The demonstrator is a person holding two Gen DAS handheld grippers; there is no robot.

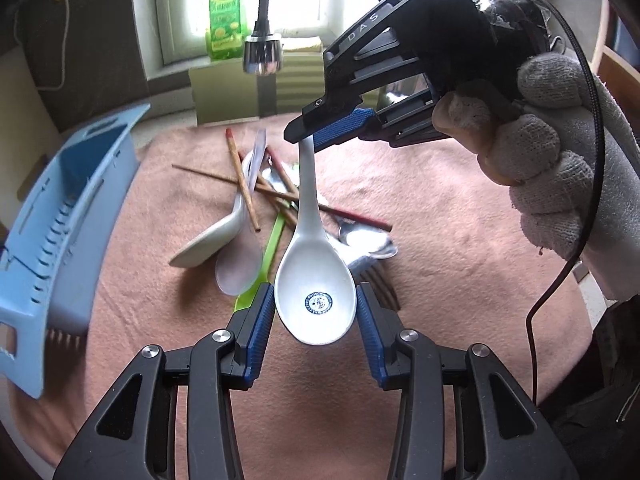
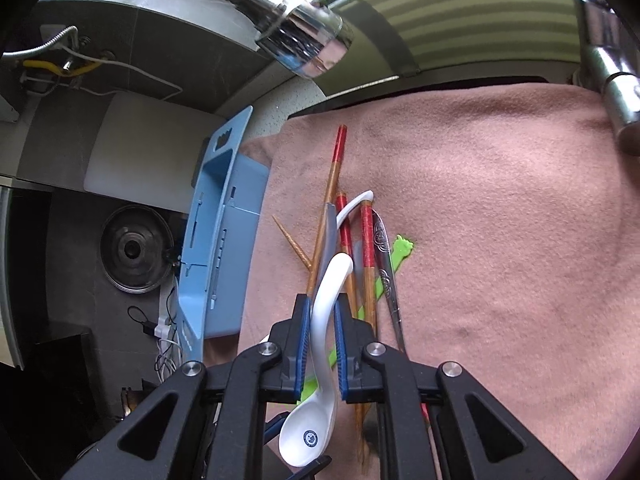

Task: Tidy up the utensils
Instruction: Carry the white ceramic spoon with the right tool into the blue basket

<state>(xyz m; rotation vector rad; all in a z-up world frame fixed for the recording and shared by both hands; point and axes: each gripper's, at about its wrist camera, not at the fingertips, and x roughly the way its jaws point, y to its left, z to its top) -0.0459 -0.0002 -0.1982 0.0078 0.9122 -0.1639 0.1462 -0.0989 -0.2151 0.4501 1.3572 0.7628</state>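
A white ceramic spoon (image 1: 312, 276) with a blue stamp hangs over the pink cloth (image 1: 460, 220). My right gripper (image 1: 306, 140), held by a gloved hand (image 1: 552, 184), is shut on the spoon's handle (image 2: 338, 266); in the right wrist view that gripper (image 2: 323, 304) clamps the handle between its blue pads. My left gripper (image 1: 316, 292) has its pads against both sides of the spoon's bowl, half spread. Behind lies a pile: red-tipped chopsticks (image 1: 244, 188), a second white spoon (image 1: 212, 240), a green utensil (image 1: 272, 248) and metal spoons (image 1: 368, 244).
A light blue slotted utensil holder (image 1: 60, 216) lies on its side at the cloth's left edge, also seen as the holder (image 2: 224, 240). A chrome faucet head (image 1: 262, 54) hangs over the far edge. A green bottle (image 1: 224, 16) stands on the sill.
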